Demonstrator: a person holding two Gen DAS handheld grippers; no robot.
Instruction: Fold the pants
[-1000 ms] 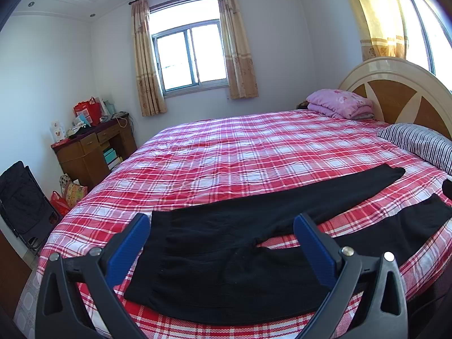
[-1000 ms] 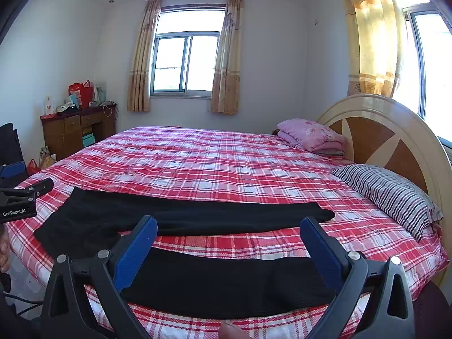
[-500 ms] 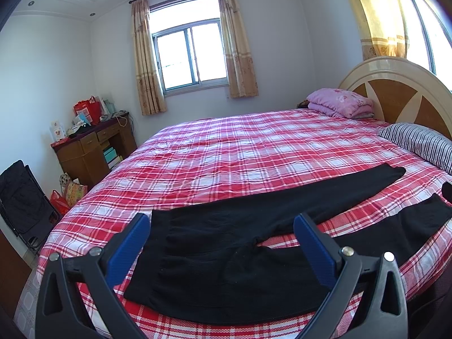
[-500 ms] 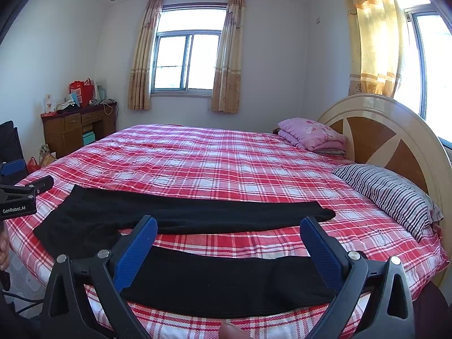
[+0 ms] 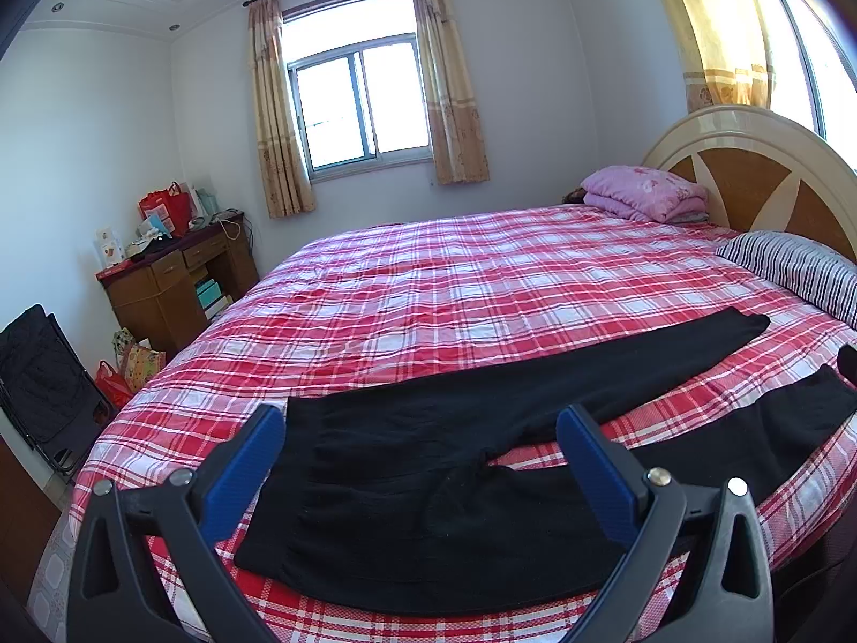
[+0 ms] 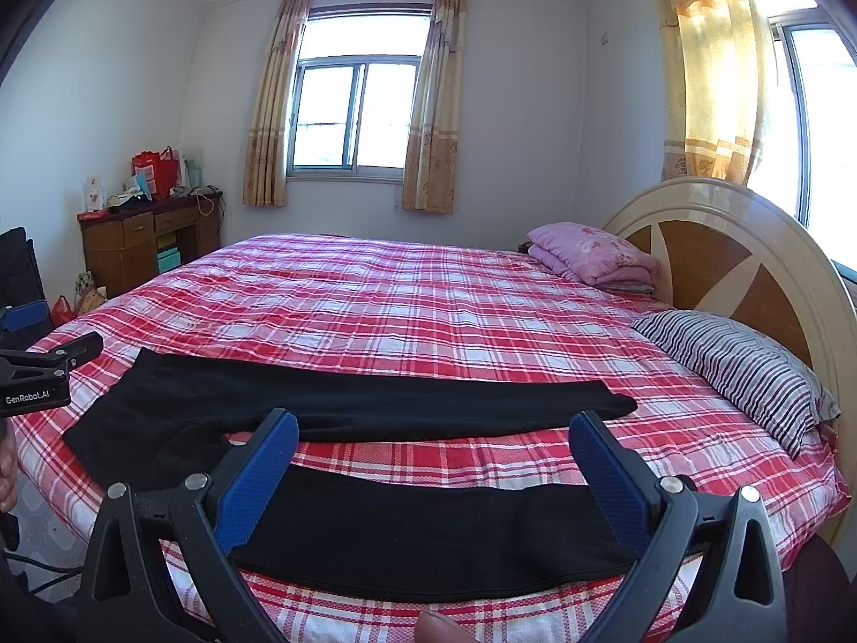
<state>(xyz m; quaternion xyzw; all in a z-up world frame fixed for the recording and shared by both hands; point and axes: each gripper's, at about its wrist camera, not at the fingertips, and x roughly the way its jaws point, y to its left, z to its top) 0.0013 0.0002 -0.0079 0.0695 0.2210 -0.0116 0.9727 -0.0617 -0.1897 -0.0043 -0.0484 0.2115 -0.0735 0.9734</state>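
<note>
Black pants (image 5: pixel 428 482) lie flat on the red plaid bed (image 5: pixel 455 289), waist to the left, two legs spread apart toward the right. My left gripper (image 5: pixel 420 428) hovers open above the waist and crotch area, holding nothing. In the right wrist view the pants (image 6: pixel 375 407) show both legs, the near leg (image 6: pixel 428 530) close to the bed's front edge. My right gripper (image 6: pixel 434 428) is open above that near leg, with nothing between its blue pads. The left gripper's body (image 6: pixel 37 375) shows at the left edge of the right wrist view.
A striped pillow (image 6: pixel 739 369) and a folded pink blanket (image 6: pixel 594 257) lie by the wooden headboard (image 6: pixel 723 257) on the right. A wooden desk (image 5: pixel 171 284) with bags stands at the left wall. A black folding chair (image 5: pixel 43 375) sits beside the bed.
</note>
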